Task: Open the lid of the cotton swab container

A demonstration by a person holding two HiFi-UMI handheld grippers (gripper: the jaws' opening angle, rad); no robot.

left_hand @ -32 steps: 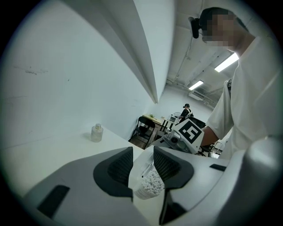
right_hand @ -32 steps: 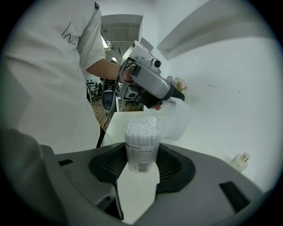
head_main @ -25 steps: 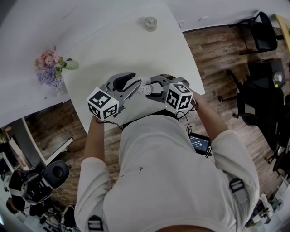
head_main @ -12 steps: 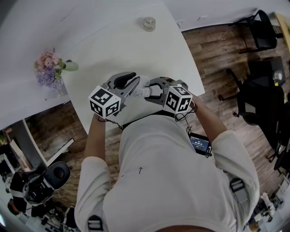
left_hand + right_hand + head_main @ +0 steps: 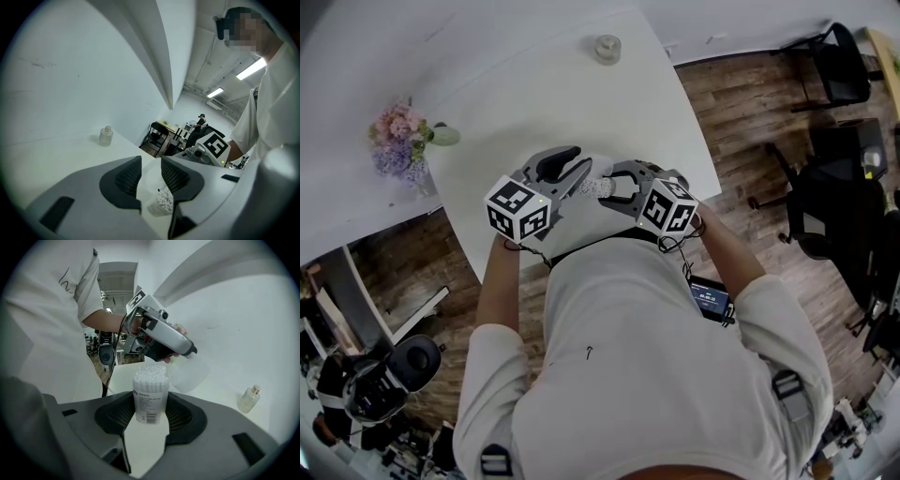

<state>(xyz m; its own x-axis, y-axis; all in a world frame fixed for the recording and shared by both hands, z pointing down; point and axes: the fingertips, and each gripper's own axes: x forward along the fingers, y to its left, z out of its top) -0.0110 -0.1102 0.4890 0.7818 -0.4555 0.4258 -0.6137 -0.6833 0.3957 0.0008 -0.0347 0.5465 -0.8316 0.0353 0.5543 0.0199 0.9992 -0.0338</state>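
**Lid off, container clamped**

The container (image 5: pixel 150 392) is held upright between the jaws of the right gripper (image 5: pixel 150 401), whose pads are pressed against its clear wall on both sides. The jaws are set partly apart, as wide as the container. Its top is uncovered, and the white swab tips are seen packed at the mouth. Whether its base rests on the table (image 5: pixel 544 84) cannot be told.

The lid (image 5: pixel 190 373), a translucent cap, is gripped at the tips of the left gripper (image 5: pixel 150 164) and is held just beside and slightly above the container's mouth, apart from it. The left jaws have just been opening a little, yet the lid is seen between them, pinched by the pads.

In the head view both grippers are seen tip to tip over the table's near part, close to the person's chest. A small glass bottle (image 5: pixel 607 47) stands at the far edge, well apart, and flowers (image 5: pixel 398 145) are seen off the table's left side.
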